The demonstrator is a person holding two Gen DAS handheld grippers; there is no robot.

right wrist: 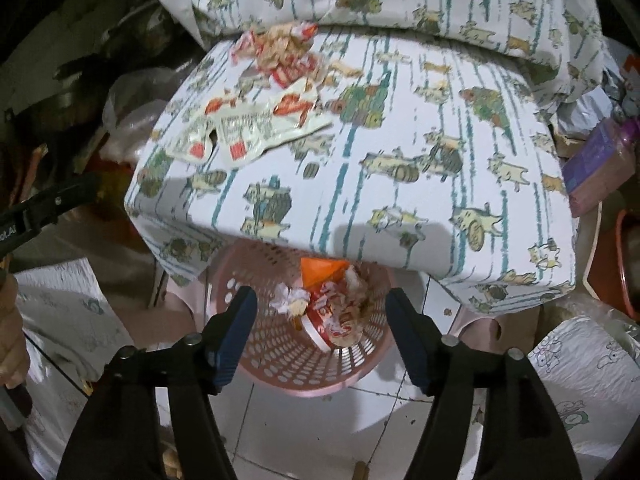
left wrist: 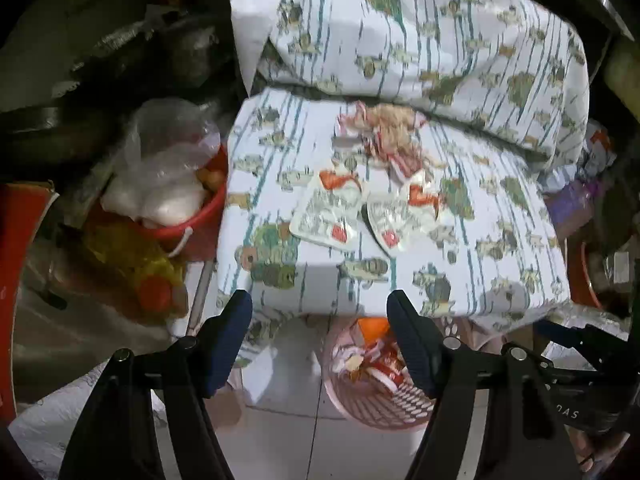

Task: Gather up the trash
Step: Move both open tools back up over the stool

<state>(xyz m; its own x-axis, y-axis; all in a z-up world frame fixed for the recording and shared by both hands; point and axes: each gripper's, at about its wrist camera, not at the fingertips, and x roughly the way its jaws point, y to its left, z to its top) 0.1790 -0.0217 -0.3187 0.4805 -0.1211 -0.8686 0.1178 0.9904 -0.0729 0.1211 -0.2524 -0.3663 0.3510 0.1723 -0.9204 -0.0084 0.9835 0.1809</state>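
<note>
Torn wrappers [left wrist: 360, 208] and crumpled scraps [left wrist: 384, 136] are spread on the cloth-covered counter [left wrist: 500, 240]. Below its front edge, a pink perforated basket [right wrist: 280, 356] is part-filled with trash. The left hand-held gripper [left wrist: 320, 336] and right hand-held gripper [right wrist: 320, 332] are both held wide, empty.

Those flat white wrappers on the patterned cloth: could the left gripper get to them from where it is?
Probably yes. The left gripper is open and empty, the flat white wrappers lie uncovered on the cloth-covered table, and nothing stands between them.
</note>
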